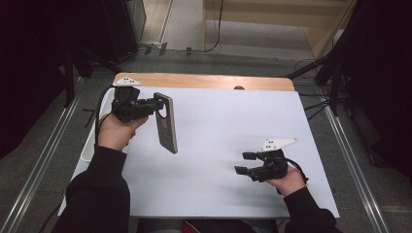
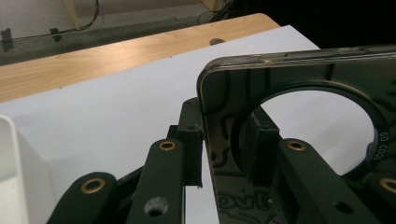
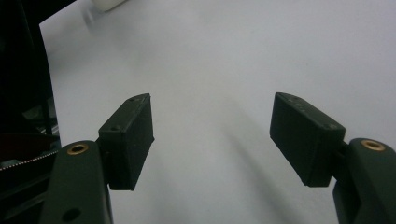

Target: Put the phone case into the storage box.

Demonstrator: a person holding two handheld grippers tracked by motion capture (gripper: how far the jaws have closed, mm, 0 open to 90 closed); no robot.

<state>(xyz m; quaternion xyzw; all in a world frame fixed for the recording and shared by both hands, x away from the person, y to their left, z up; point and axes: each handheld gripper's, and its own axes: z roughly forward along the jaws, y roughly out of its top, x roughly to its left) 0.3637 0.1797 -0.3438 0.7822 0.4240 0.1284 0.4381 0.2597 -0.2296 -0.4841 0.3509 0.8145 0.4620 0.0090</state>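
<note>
At the far left edge of the white table [image 1: 209, 194], around nine o'clock, a white bin [image 1: 87, 150] sits partly behind the person's left hand [image 1: 114, 131]. That hand lifts the left gripper [image 1: 156, 104] above the table's ten o'clock area. Its jaws are clamped on the upper end of a dark phone case [image 1: 166, 124], a long flat piece with a large round opening near the top. The case hangs from the grip, its free end pointing down toward five o'clock, clear of the table surface.

In the left gripper view the grip is plain: one pad [image 2: 191, 140] presses the case's outer face, just beside its rounded corner, and the other pad [image 2: 261, 144] presses the inner face at the edge of the round opening. The case wall stands upright between them, touching both, and the case [image 2: 299, 79] stretches away to the right of the jaws.

Farther right, around four o'clock on the table, the right hand [image 1: 291, 182] holds the right gripper [image 1: 245, 162] low over the white surface, well apart from the case. Its fingers [image 3: 128, 135] stand wide apart with bare table between them, pointing toward nine o'clock.
</note>
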